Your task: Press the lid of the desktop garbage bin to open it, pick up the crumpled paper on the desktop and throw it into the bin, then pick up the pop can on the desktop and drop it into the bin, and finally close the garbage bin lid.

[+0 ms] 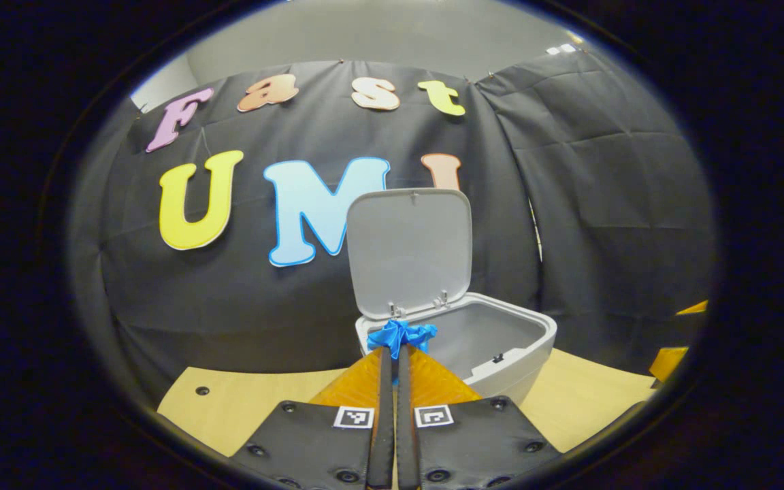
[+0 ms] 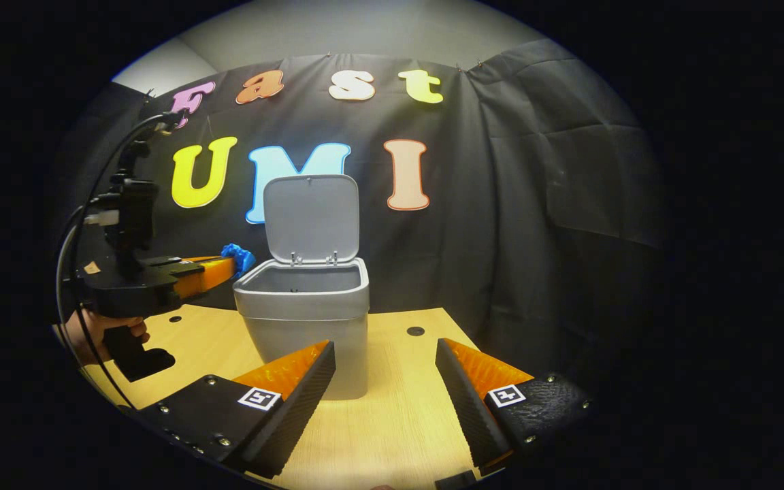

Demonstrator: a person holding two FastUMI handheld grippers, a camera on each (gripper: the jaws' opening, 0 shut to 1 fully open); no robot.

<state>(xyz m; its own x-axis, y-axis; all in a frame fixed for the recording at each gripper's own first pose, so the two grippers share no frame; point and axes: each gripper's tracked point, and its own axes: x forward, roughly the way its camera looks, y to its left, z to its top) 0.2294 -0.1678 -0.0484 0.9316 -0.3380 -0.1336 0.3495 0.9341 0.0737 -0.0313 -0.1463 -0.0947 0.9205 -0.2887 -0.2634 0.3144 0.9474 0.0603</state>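
Beside the open bin [image 2: 303,306], the left tool [image 1: 395,347] pinches blue crumpled paper [image 1: 402,335]; the right tool [image 2: 385,361] is spread.

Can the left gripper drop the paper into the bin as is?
Probably yes: the left gripper holds the crumpled paper at the bin rim, and the lid stands open.

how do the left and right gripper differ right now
The left gripper is shut on the blue crumpled paper; the right gripper is open and holds nothing. The left is raised to the rim of the bin; the right sits low over the table. Both face the open bin.
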